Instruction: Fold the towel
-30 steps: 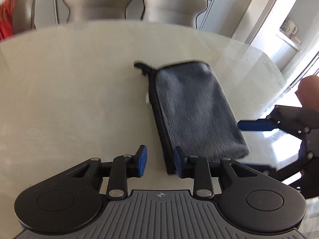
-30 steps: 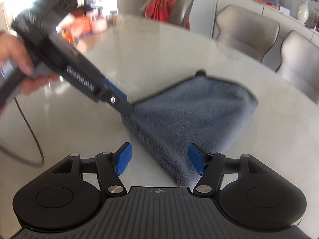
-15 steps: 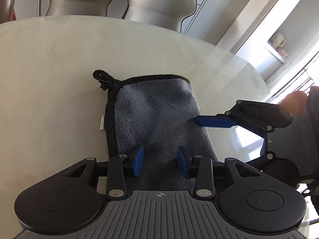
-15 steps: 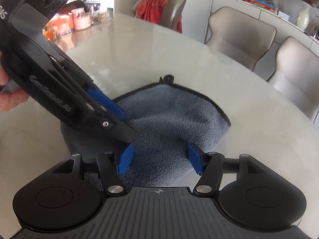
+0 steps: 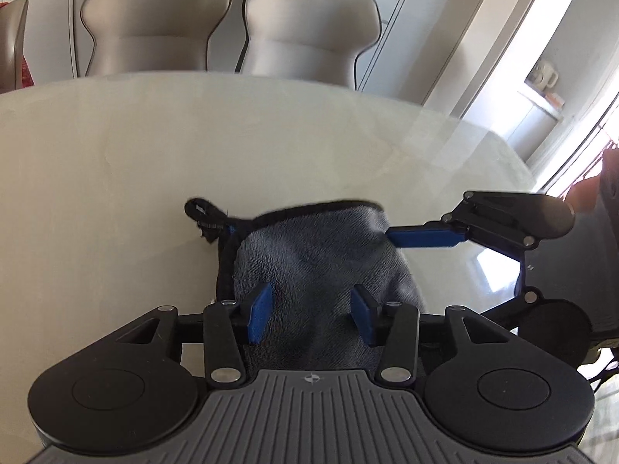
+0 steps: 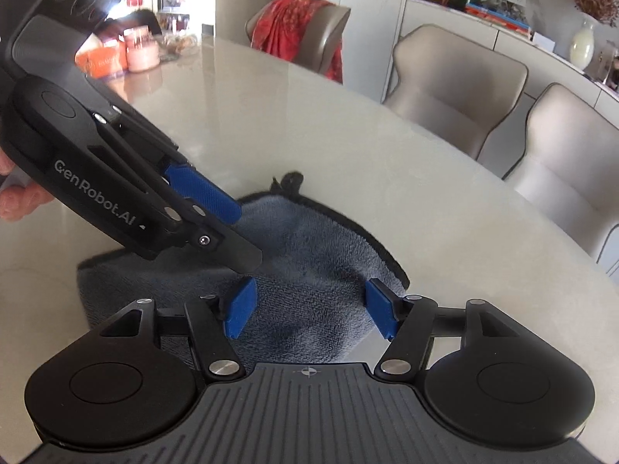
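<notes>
The towel (image 5: 321, 266) is grey, plush microfibre with a black stitched border and a small black hanging loop (image 5: 201, 212) at 1 corner; it lies folded into a compact, rumpled pad on the table (image 5: 116, 162), whose pale, glossy stone-like top has a rounded edge; 2 beige padded chairs (image 5: 309, 27) with curved backs stand at the far side, and a red cloth (image 6: 298, 27) hangs over another chair.

The left gripper (image 5: 309, 311) is black with ribbed blue pads; its jaws are spread apart above the near end of the towel and grip nothing, though whether the pads touch the pile cannot be told; in the right wrist view it (image 6: 243, 232) slants down from the left over the towel's middle.

The right gripper (image 6: 311, 307) is likewise spread wide, poised over the towel's near edge and holding nothing; from the left wrist view 1 blue finger (image 5: 425, 236) reaches the towel's far right corner.
</notes>
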`<state>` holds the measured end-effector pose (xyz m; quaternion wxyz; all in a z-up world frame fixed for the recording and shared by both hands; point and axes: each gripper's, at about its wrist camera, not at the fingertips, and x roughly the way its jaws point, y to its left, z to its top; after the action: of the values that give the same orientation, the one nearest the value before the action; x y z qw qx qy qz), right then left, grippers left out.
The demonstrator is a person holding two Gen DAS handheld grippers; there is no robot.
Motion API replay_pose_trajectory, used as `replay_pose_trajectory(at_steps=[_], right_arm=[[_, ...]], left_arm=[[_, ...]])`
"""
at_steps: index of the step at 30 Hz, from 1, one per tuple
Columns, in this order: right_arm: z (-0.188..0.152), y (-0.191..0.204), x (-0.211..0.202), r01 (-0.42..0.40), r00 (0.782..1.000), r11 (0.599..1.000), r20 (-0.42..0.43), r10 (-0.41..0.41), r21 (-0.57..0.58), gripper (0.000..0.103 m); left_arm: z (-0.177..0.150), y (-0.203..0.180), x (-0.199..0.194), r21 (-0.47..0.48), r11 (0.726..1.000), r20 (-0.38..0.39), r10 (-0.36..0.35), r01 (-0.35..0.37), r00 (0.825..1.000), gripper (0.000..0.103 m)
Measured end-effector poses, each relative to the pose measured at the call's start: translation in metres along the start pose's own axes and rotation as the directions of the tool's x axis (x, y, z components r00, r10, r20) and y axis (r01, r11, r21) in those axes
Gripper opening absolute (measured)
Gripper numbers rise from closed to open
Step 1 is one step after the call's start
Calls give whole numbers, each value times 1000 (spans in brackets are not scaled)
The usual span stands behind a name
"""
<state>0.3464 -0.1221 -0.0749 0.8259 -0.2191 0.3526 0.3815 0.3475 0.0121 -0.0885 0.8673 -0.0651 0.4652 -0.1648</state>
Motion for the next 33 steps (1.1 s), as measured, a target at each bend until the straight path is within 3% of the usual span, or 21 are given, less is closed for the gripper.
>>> replay_pose_trajectory(at_steps=[7,11,15,18,21,26,33], right_arm=[[-2,-2,-1,27,1000,998,-12,-26,57,70],[-2,3,-28,63,996,991,48,-69,121,72],[-6,22,-62,134,987,974,68,-149,184,80],[-11,45,-82,185,979,953,40,-200,239,85],[-17,70,-101,223,970,931,26,-241,290,101],[-28,107,-130,310,946,894,-12,-324,322,102],[-45,132,-171,363,924,838,-39,-381,408,102]], left_arm=[[-2,-2,-11,8,1000,9,13,-13,1000,50],[-8,-8,-42,11,999,83,36,-37,996,63],[-17,-14,-77,-10,998,153,71,-70,986,74],[-33,-20,-100,-31,993,186,114,-110,976,83],[-53,-28,-118,-35,990,187,141,-137,972,85],[-92,-46,-150,-5,979,190,202,-205,961,88],[-125,-64,-191,-36,982,222,187,-184,957,93]])
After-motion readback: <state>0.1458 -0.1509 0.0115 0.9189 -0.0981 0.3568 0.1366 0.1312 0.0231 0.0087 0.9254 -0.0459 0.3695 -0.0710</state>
